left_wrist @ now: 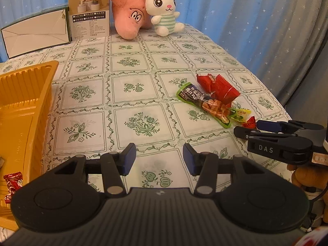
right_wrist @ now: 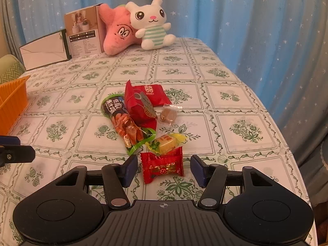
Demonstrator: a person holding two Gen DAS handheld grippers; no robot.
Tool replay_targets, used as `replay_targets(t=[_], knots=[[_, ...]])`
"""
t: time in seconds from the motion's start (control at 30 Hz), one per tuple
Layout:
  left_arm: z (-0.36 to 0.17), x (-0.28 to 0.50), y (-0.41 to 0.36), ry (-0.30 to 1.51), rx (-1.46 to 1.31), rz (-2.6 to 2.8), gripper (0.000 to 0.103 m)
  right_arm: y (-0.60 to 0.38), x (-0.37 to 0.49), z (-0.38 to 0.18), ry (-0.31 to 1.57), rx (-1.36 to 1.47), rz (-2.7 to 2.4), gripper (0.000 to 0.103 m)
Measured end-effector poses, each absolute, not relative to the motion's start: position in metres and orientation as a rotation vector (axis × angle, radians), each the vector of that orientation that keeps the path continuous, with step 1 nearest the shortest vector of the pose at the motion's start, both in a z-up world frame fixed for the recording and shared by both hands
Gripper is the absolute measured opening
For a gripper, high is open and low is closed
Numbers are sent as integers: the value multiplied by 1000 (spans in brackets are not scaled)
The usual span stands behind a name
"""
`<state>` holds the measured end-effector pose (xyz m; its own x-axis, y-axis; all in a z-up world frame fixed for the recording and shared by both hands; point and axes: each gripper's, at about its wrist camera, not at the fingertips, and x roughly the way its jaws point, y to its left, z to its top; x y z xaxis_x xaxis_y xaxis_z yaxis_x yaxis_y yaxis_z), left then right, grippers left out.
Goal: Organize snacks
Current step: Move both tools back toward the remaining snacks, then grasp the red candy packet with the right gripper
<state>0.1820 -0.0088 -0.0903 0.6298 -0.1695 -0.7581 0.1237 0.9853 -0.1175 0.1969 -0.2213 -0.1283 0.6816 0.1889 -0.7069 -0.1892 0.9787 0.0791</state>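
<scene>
Your right gripper (right_wrist: 163, 170) hovers with fingers apart, untouching, astride a red candy (right_wrist: 163, 167) at the near end of the snack pile on the worktop (right_wrist: 235, 127). Your left gripper (left_wrist: 159, 160), fingers parted and empty, sits beside the gold tray (left_wrist: 30, 94), which holds one red-wrapped candy (left_wrist: 12, 183).

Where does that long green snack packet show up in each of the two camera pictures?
Left wrist view: the green snack packet lies right of centre, slanting down toward the right claw.
Right wrist view: it lies at centre, left of the red packets.
Shared landmark: the white bunny plush.
</scene>
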Motion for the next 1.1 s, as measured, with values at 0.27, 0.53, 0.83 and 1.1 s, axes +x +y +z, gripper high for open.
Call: replay_targets(t=[0.27, 0.53, 0.83, 1.1], knots=[[-93, 184, -12, 881, -63, -174, 46, -220, 194, -127, 798, -8, 212, 34], [-95, 193, -21, 876, -78, -185, 46, -224, 188, -114, 744, 24, 202, 34], [-100, 223, -38, 852, -195, -210, 46, -236, 192, -107, 719, 75, 160, 34], [-106, 252, -65, 843, -298, -228, 39, -246, 193, -108, 726, 112, 118, 34]])
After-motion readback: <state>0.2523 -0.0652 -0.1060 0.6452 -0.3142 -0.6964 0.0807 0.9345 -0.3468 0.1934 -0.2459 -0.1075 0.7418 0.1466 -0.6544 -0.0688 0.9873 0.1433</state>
